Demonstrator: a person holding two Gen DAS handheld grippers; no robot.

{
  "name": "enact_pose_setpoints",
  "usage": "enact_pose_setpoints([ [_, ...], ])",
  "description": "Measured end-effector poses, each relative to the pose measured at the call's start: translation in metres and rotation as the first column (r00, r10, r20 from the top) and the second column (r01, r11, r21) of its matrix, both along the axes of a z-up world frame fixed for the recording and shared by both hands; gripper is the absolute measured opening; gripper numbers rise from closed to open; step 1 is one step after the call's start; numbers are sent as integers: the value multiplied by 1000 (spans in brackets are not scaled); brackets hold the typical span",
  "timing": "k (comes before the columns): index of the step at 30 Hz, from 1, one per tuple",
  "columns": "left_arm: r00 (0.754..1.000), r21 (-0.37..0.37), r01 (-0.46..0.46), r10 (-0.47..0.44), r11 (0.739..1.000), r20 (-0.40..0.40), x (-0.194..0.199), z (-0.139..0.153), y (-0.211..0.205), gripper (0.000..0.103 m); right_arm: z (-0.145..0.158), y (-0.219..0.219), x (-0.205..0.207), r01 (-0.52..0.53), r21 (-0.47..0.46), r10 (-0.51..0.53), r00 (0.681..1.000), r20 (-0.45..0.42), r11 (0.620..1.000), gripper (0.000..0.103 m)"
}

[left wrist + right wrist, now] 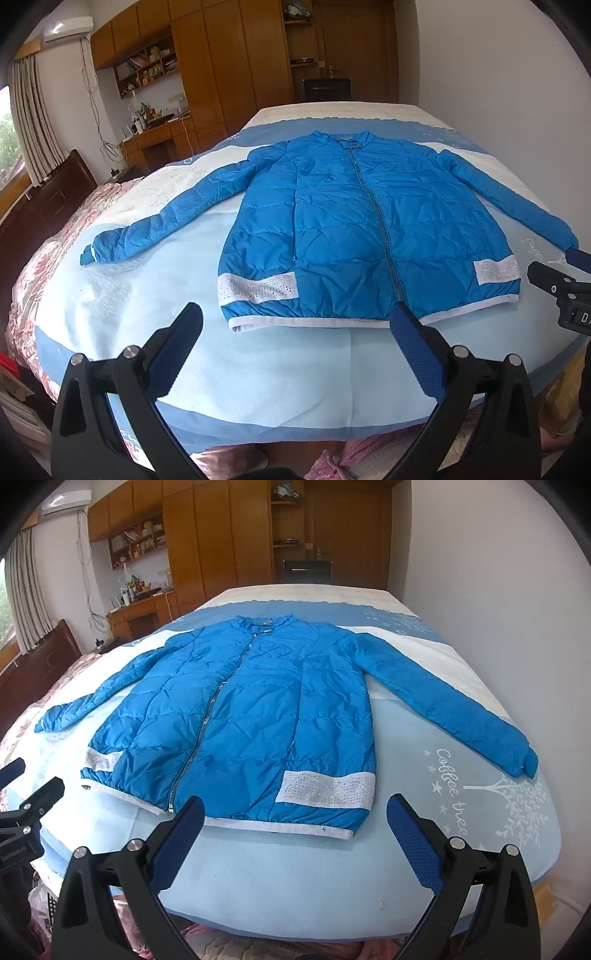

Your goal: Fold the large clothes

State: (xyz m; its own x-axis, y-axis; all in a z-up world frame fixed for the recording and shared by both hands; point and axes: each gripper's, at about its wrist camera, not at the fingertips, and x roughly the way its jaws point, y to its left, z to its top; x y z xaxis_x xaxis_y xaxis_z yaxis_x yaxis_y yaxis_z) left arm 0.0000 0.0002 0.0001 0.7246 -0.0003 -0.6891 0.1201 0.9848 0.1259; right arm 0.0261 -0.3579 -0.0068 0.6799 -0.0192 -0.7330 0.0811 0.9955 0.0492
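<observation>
A blue quilted jacket point(351, 221) lies flat and zipped on the bed, collar far, white hem near, both sleeves spread out to the sides. It also shows in the right wrist view point(251, 716). My left gripper point(295, 317) is open and empty, just in front of the hem. My right gripper point(295, 808) is open and empty, its left fingertip over the hem near the zipper's lower end. The right gripper also shows at the right edge of the left wrist view point(561, 284), near the right sleeve's cuff.
The bed point(258, 369) has a light blue and white cover point(480, 794) with a tree print. A pink quilt point(48, 266) lies along its left side. A dark headboard point(55, 192), desk point(155, 136) and wooden wardrobes point(229, 62) stand beyond. A white wall point(498, 590) runs at the right.
</observation>
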Motion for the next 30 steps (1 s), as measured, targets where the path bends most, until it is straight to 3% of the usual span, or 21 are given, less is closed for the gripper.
enact_pose_setpoints([
  [30, 1000, 2, 7, -7, 1000, 1, 3, -4, 0, 100, -1, 1, 1, 2, -8, -2, 1000, -2, 1000, 99],
])
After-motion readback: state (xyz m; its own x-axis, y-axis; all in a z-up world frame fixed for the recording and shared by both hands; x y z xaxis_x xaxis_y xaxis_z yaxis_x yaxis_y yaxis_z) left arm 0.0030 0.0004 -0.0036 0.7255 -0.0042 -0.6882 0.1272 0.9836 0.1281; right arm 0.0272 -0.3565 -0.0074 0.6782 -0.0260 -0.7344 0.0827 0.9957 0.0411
